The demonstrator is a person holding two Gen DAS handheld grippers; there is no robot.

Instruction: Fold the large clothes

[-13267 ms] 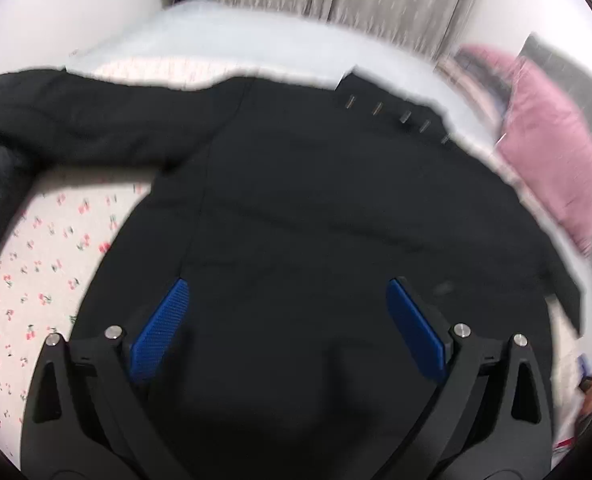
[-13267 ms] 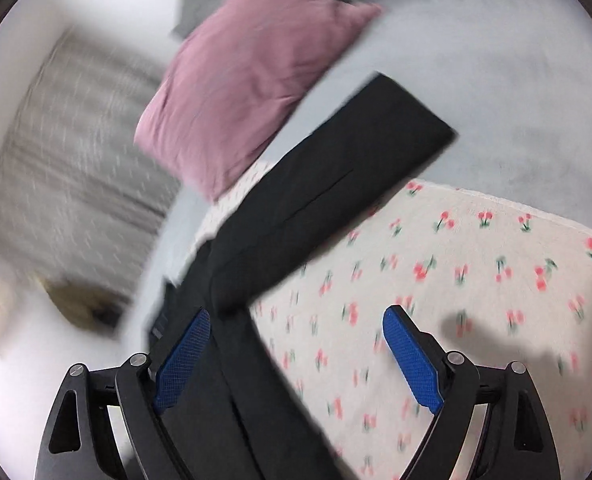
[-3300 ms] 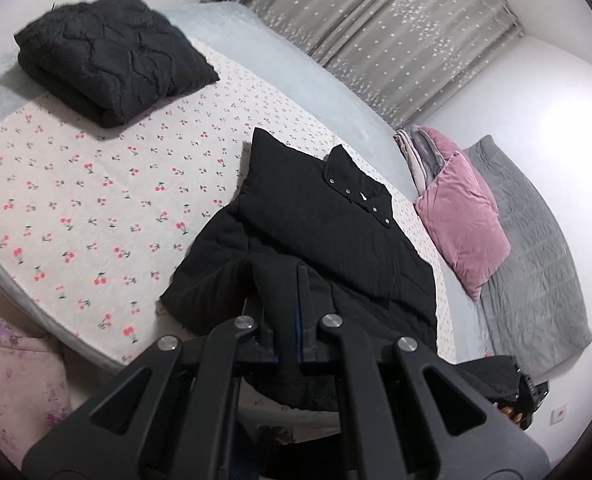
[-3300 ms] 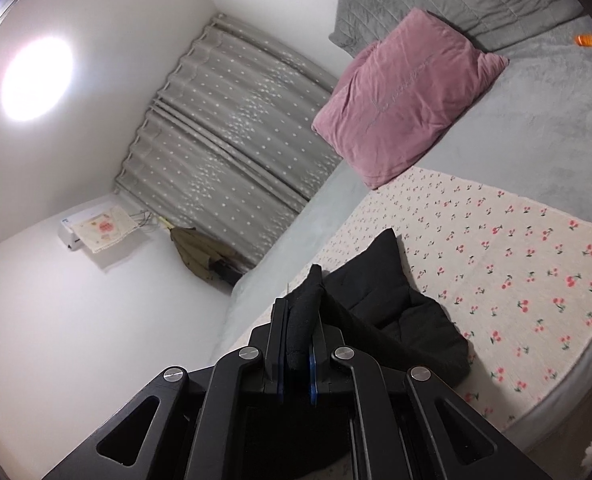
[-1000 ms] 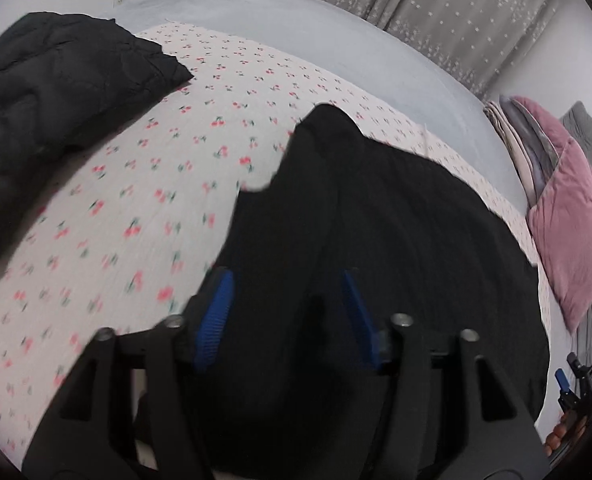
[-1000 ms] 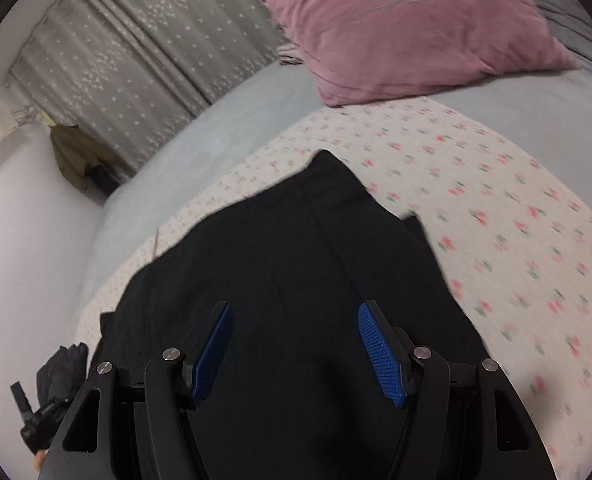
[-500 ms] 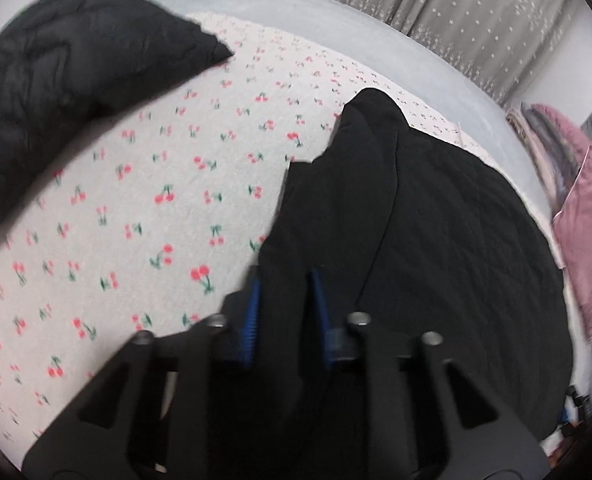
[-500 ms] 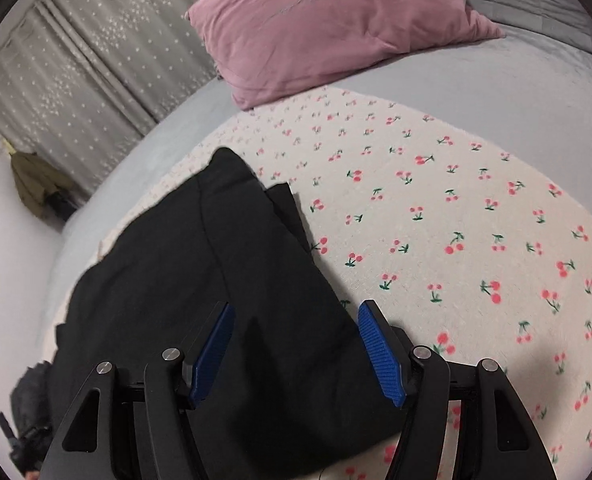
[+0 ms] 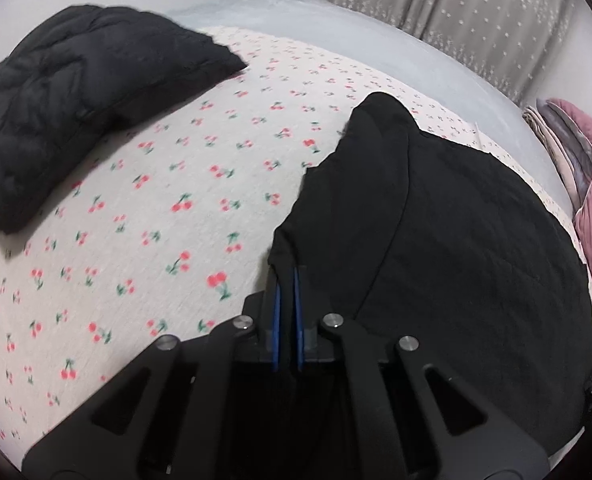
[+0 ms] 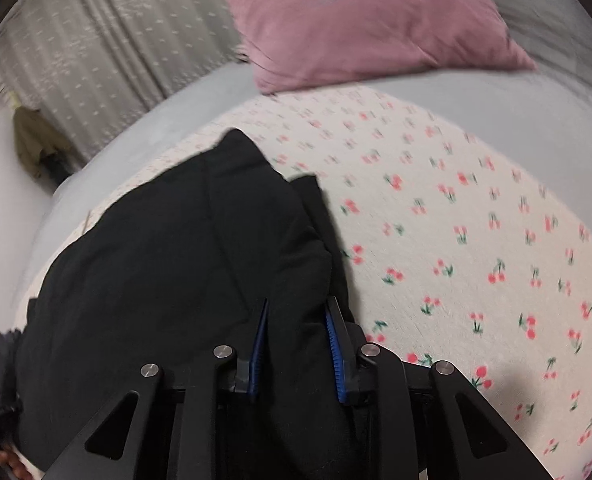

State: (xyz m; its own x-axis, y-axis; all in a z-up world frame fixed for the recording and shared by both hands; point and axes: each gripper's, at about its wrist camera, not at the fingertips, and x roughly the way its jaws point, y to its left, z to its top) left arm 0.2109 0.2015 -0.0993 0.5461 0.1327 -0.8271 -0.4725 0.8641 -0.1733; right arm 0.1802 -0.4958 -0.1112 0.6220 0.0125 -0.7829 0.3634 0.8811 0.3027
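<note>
A black jacket [image 9: 456, 240] lies folded on the cherry-print sheet [image 9: 156, 220]. My left gripper [image 9: 286, 280] is shut on the jacket's near left edge, its blue pads almost together with a thin strip of cloth between them. In the right wrist view the same jacket [image 10: 156, 280] spreads to the left. My right gripper [image 10: 296, 312] is at the jacket's near right edge. Its jaws are closing, and a thick fold of black cloth fills the gap and touches both pads.
A second black quilted garment [image 9: 76, 100] lies folded at the sheet's far left. A pink pillow [image 10: 356, 20] rests on the grey bedcover [image 10: 516, 108] beyond the sheet. Grey dotted curtains [image 9: 436, 0] hang behind the bed. Bare sheet [image 10: 476, 260] lies right of the jacket.
Both grippers have sunk onto the jacket's near edge. The left jaws went from wide apart to shut on the cloth. The right jaws have narrowed around a fold.
</note>
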